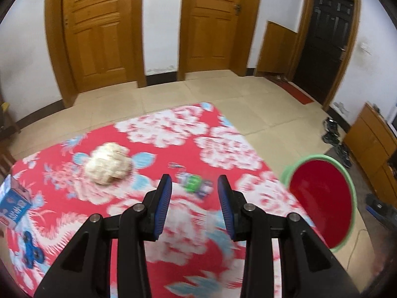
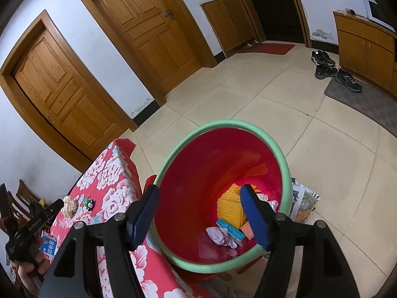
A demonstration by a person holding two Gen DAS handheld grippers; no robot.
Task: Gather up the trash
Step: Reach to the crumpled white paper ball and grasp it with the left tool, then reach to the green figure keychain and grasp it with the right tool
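A crumpled beige paper ball point(image 1: 108, 166) lies on the red floral tablecloth point(image 1: 223, 146), ahead and left of my open, empty left gripper point(image 1: 194, 182). A small green toy point(image 1: 194, 183) lies just beyond its fingertips. The red bin with a green rim point(image 1: 320, 198) stands right of the table. In the right wrist view my open, empty right gripper point(image 2: 199, 193) hovers over the bin point(image 2: 285, 166), which holds a white wad point(image 2: 220, 237), a teal box point(image 2: 230, 231) and yellow mesh point(image 2: 229, 202). The paper ball point(image 2: 70, 205) and the left gripper point(image 2: 37, 217) show at the left.
A blue-and-white carton point(image 1: 13, 202) and a blue fidget spinner point(image 1: 32, 249) lie at the table's left edge. Wooden doors point(image 1: 99, 29) line the far wall. Shoes point(image 2: 335, 70) and a mat lie by a cabinet point(image 2: 364, 47). Magazines point(image 2: 304, 206) lie beside the bin.
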